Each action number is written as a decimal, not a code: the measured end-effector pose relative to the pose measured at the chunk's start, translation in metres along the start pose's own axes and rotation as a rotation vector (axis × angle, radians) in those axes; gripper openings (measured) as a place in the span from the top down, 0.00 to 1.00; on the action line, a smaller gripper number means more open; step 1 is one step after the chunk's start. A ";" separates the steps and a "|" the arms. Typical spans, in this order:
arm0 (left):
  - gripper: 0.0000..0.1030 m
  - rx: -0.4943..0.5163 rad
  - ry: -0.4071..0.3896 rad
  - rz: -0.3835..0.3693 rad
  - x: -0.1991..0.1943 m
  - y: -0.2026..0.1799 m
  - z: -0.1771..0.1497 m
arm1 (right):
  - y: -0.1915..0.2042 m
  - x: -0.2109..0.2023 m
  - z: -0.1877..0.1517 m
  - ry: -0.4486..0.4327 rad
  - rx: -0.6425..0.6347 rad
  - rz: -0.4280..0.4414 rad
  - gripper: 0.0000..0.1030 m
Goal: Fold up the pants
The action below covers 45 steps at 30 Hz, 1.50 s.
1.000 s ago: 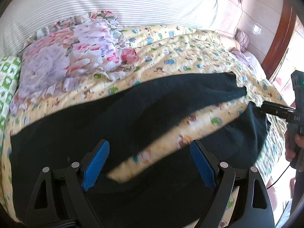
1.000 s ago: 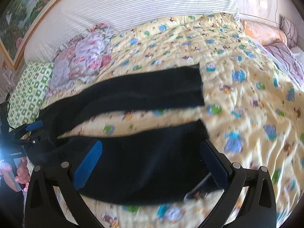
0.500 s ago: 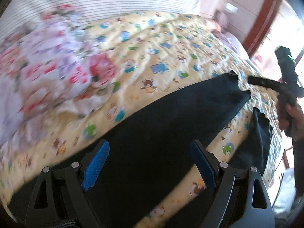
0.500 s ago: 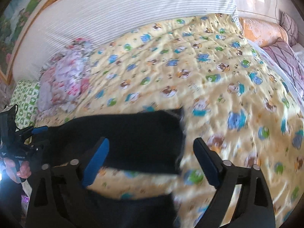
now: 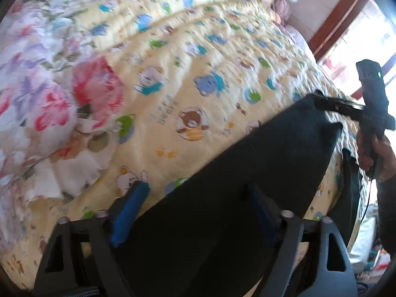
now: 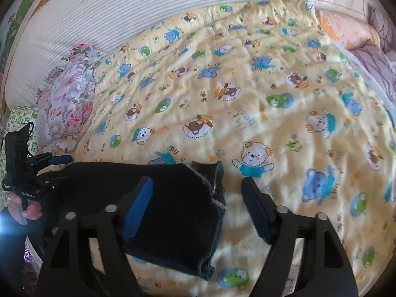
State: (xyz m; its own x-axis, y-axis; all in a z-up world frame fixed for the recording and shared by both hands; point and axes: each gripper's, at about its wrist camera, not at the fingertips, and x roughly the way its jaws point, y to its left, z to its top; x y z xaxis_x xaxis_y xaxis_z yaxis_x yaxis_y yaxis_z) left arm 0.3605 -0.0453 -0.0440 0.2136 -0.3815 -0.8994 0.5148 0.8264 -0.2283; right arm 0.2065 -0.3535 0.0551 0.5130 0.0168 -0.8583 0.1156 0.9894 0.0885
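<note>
Black pants (image 5: 247, 185) lie spread on a yellow cartoon-bear quilt (image 5: 198, 79). In the left wrist view my left gripper (image 5: 195, 212) is open, its blue pads astride the far leg near the waist. My right gripper (image 5: 329, 104) shows there at the leg's far hem. In the right wrist view my right gripper (image 6: 198, 205) is open over the hem end of the far leg (image 6: 178, 198), left pad above the cloth, right pad over the quilt (image 6: 272, 99). My left gripper (image 6: 57, 160) shows at the far left by the waist.
A floral pillow (image 5: 37, 86) lies at the left on the quilt and also shows in the right wrist view (image 6: 69, 99). A striped headboard cushion (image 6: 123, 12) runs along the back. Pink and purple bedding (image 6: 358, 49) lies at the right. A wooden door frame (image 5: 334, 19) stands beyond the bed.
Both grippers have moved forward from the near leg to the far leg; the near leg has dropped out of the right wrist view. The jaws stay open.
</note>
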 end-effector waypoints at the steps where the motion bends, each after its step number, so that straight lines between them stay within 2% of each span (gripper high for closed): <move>1: 0.36 0.018 0.003 0.007 0.002 -0.004 0.000 | 0.000 0.002 0.001 0.000 -0.004 -0.001 0.34; 2: 0.40 0.034 -0.001 0.013 0.001 -0.007 -0.001 | 0.000 0.002 0.001 -0.002 -0.009 -0.002 0.39; 4: 0.75 0.058 -0.004 -0.013 -0.002 -0.014 -0.001 | 0.001 0.001 0.003 -0.014 -0.022 0.006 0.55; 5: 0.83 0.062 -0.006 -0.022 -0.004 -0.018 -0.001 | 0.002 0.000 0.004 -0.023 -0.027 0.015 0.72; 6: 0.88 0.066 -0.013 -0.022 -0.008 -0.022 -0.003 | 0.004 -0.002 0.005 -0.033 -0.033 0.016 0.81; 7: 0.91 0.070 -0.022 -0.025 -0.012 -0.025 -0.006 | 0.006 -0.006 0.005 -0.051 -0.041 0.019 0.83; 9: 0.91 0.073 -0.042 -0.036 -0.023 -0.034 -0.014 | 0.011 -0.013 0.004 -0.073 -0.055 0.037 0.89; 16: 0.92 0.013 -0.115 -0.085 -0.068 -0.058 -0.048 | 0.024 -0.052 -0.011 -0.180 -0.112 0.087 0.90; 27: 0.92 -0.094 -0.182 -0.142 -0.096 -0.094 -0.101 | 0.011 -0.094 -0.057 -0.249 -0.125 0.168 0.90; 37: 0.91 -0.058 -0.219 -0.122 -0.107 -0.136 -0.145 | 0.003 -0.117 -0.107 -0.310 -0.174 0.223 0.90; 41: 0.91 -0.011 -0.224 -0.105 -0.107 -0.150 -0.160 | -0.001 -0.122 -0.126 -0.318 -0.186 0.222 0.90; 45: 0.91 -0.013 -0.218 -0.110 -0.100 -0.154 -0.176 | 0.001 -0.129 -0.147 -0.330 -0.218 0.194 0.90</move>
State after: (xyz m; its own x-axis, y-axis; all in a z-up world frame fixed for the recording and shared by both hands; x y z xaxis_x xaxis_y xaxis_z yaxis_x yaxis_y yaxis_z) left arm 0.1137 -0.0612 0.0153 0.3314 -0.5485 -0.7677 0.5343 0.7797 -0.3265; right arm 0.0154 -0.3339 0.0912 0.7557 0.1930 -0.6258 -0.1736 0.9804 0.0928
